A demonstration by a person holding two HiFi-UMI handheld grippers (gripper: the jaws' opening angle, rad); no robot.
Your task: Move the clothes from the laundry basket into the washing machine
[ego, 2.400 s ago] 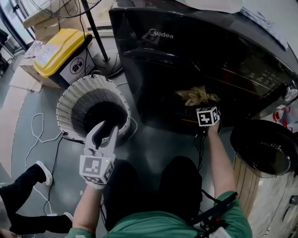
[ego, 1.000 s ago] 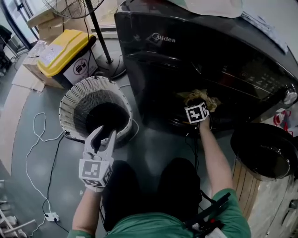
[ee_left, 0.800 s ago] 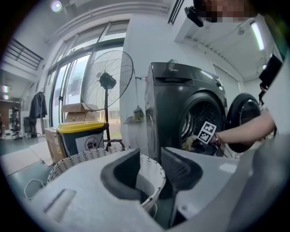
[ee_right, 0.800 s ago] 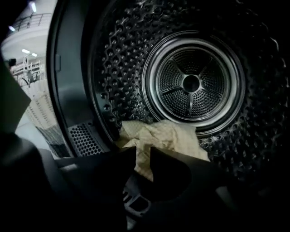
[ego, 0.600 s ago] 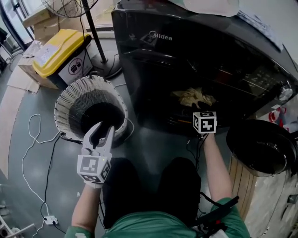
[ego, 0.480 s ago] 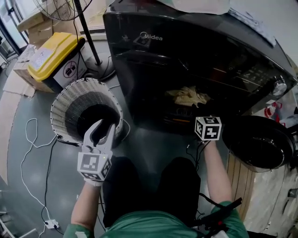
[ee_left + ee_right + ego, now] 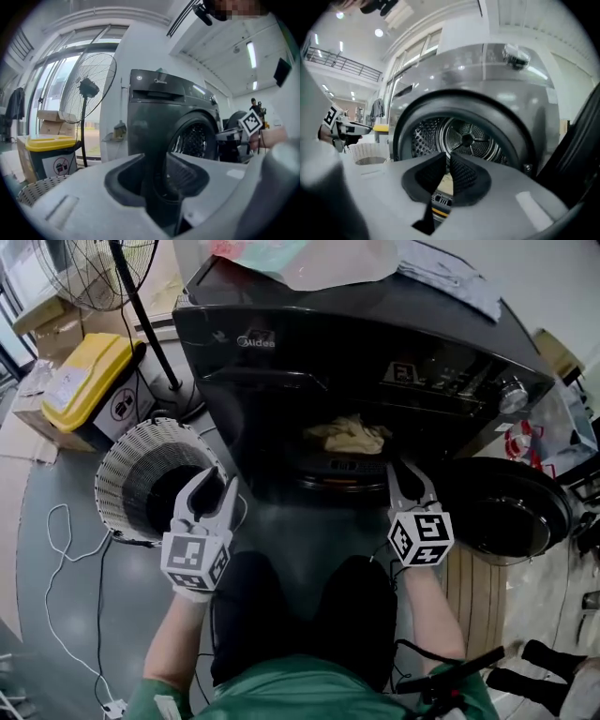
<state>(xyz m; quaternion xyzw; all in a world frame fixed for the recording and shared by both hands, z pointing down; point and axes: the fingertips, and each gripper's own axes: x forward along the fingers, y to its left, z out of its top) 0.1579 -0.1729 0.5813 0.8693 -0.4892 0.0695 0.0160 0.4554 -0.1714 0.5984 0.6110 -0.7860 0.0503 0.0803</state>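
- The left tongs (image 7: pixel 216 484) are spread a little, and nothing is between them. They hang by the rim of the round white woven laundry basket (image 7: pixel 117 474), on the side nearest the washer.
- The right tongs (image 7: pixel 405 470) have just been closing. Now they are pressed together on nothing. They point at the open mouth of the big black front-door washing machine (image 7: pixel 281 352).
- A crumpled tan cloth (image 7: pixel 349 434) lies just inside that mouth. The inside of the basket is dark, so I cannot tell if more clothes are down there.
- I think clothes like this are soft, light and floppy. They will not break, but they sag and can slide out of a thin pinch. It looks best to nip a thick bunched fold on top, not a loose edge. A cloth could also catch on the basket's weave.
- Only the head view shows both tongs at once and looks down into the basket. It also shows the round black door (image 7: pixel 511 512) swung open to the right.
- Only the right gripper view looks deep into the shiny metal drum with holes (image 7: pixel 464 138). A bit of the tan cloth peeks through the slit between its jaws.
- The left gripper view shows bright windows behind a tall standing fan (image 7: pixel 89 89). It shows only a bit of the basket rim and none of the cloth.
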